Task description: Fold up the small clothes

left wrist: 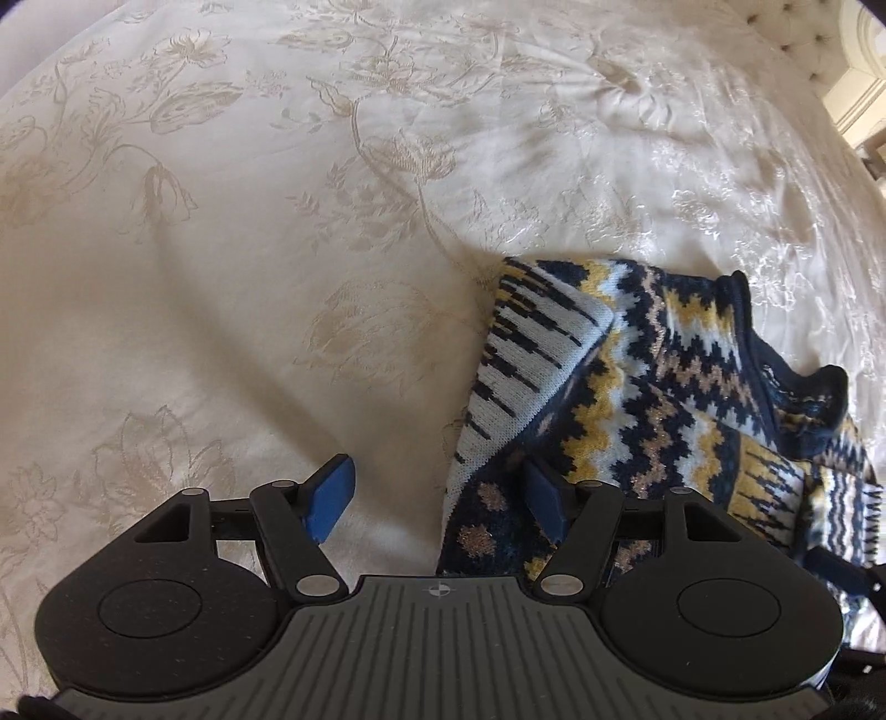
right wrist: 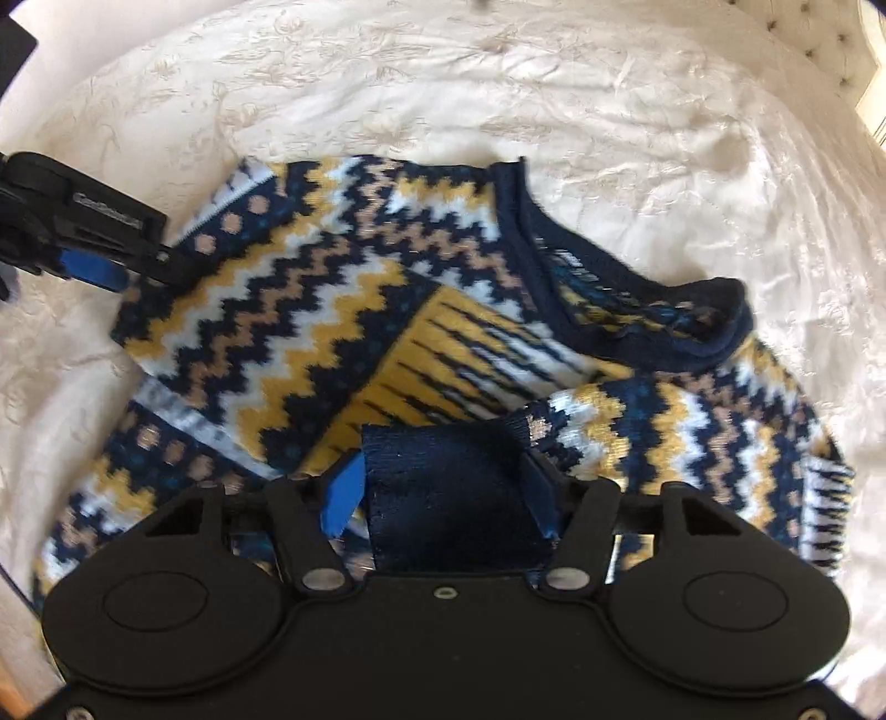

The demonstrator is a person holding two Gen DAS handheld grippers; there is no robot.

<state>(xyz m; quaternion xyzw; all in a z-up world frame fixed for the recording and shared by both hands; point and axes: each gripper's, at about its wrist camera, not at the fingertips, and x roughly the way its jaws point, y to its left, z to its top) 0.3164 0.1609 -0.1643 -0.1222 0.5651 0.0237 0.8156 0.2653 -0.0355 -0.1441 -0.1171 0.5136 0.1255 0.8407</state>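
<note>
A small knitted sweater (left wrist: 664, 376) in navy, yellow, white and tan zigzags lies rumpled on the bed, its navy collar (right wrist: 653, 299) towards the right. My left gripper (left wrist: 437, 498) stands open at the sweater's left edge. Its right finger is over the knit, its left finger over bare bedspread, and nothing is pinched. One of its blue pads (right wrist: 91, 272) shows at the sweater's (right wrist: 310, 310) far left in the right wrist view. My right gripper (right wrist: 443, 495) has a navy ribbed cuff (right wrist: 448, 487) filling the gap between its pads, touching both.
A cream floral bedspread (left wrist: 221, 277) covers the bed on all sides of the sweater, creased at the right (right wrist: 609, 111). A tufted headboard (left wrist: 786, 33) stands at the top right. A dark object sits at the top left corner of the right wrist view.
</note>
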